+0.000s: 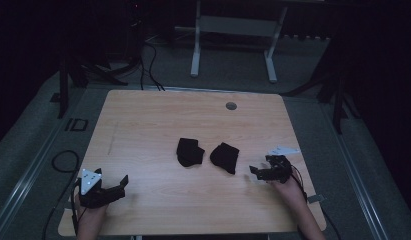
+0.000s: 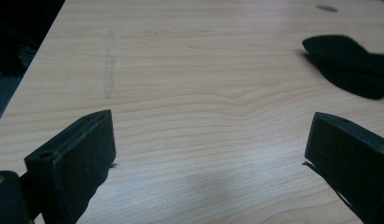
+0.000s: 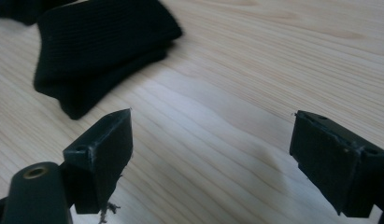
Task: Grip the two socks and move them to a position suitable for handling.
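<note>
Two folded black socks lie mid-table, the left sock (image 1: 189, 152) just beside the right sock (image 1: 224, 157). The left gripper (image 1: 124, 180) and right gripper (image 1: 254, 171) rest wide open and empty at the near corners. The reach looks about to begin; next, the right gripper must close on its nearer sock.

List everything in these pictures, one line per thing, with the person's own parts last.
black folded socks: 2, black, side by side at the table's middle, left one, right one
table: 1, light wood, round hole near its far edge
white frame legs: 1 stand, white, on the floor beyond the table
cables: several, black, on the floor at far left
left gripper: 1, black, near-left table corner, jaws open
right gripper: 1, black, right of the socks, jaws open
</note>
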`<state>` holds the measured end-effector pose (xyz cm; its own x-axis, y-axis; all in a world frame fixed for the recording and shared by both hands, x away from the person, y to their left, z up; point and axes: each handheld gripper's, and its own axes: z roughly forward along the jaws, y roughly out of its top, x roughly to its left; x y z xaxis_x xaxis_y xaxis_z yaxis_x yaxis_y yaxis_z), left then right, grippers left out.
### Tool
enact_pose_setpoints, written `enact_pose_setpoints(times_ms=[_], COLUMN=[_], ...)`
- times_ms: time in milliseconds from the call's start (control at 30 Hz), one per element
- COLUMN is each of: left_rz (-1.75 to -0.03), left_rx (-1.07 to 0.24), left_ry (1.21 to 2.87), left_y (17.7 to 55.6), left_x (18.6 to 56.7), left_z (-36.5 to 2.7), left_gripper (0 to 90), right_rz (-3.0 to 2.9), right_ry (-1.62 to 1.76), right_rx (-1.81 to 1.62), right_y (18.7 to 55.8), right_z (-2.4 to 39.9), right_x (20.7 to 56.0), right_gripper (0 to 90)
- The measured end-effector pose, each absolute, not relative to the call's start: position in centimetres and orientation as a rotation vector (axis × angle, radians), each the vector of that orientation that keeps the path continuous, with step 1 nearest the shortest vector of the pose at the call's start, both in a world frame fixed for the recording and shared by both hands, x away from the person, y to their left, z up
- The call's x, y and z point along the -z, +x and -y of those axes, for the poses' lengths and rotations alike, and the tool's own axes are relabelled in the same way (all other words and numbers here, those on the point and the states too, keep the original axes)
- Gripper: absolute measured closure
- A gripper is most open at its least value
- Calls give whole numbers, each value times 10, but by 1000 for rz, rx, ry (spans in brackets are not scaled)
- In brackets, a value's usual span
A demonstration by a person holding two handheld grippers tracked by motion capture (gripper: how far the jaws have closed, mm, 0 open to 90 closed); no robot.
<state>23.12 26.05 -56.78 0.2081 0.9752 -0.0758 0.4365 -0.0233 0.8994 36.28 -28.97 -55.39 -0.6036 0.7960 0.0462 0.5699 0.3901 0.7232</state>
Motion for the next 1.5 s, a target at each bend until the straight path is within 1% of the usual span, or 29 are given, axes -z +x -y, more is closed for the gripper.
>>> enact_pose_setpoints(times_ms=[133,367,567,633,900,1000,1033,1067,1100,1167,1200,1267,1333,1433,1500], left_rz=[-1321,-1327,-1317,-1312,-1329,-1333,-1333,-1330,-1329,-1324,-1324,-1318,-1318,-1319,-1317], left_rx=[-795,-812,-806,-805,-809,-804,-802,-802,-803,-803,-803,-802,-802,-798,-799], left_ry=[1635,1635,1629,1624,1590,1581,1581,1583,1586,1590,1590,1595,1595,1592,1592], left_y=[232,233,232,232,231,231,231,231,230,230,230,230,230,230,230], left_x=[572,573,573,573,572,572,572,572,572,572,572,572,572,572,572], left_z=[-258,-259,-260,-260,-265,-266,-266,-266,-266,-265,-265,-264,-264,-265,-265], left_gripper=[21,21,21,21,21,21,20,21,21,21,21,21,21,21,21], right_rz=[-2403,-2450,-2490,-2512,-2578,-2564,-2575,-2576,-2577,-2578,-2578,-2550,-2535,-2533,-2520], right_ry=[1133,995,911,892,891,852,851,859,859,855,855,871,891,876,864], right_rx=[-1077,-1145,-1133,-1133,-1053,-1023,-1028,-1037,-1034,-1042,-1042,-1048,-1006,-989,-1036], right_y=[368,378,395,401,413,409,408,407,407,405,405,397,394,390,379], right_z=[267,233,206,198,178,175,175,175,175,175,175,170,166,163,162], right_x=[554,540,533,535,557,558,558,559,558,557,557,558,554,551,541], right_gripper=[134,133,172,207,218,278,352,372,420,613,613,748,767,772,774])
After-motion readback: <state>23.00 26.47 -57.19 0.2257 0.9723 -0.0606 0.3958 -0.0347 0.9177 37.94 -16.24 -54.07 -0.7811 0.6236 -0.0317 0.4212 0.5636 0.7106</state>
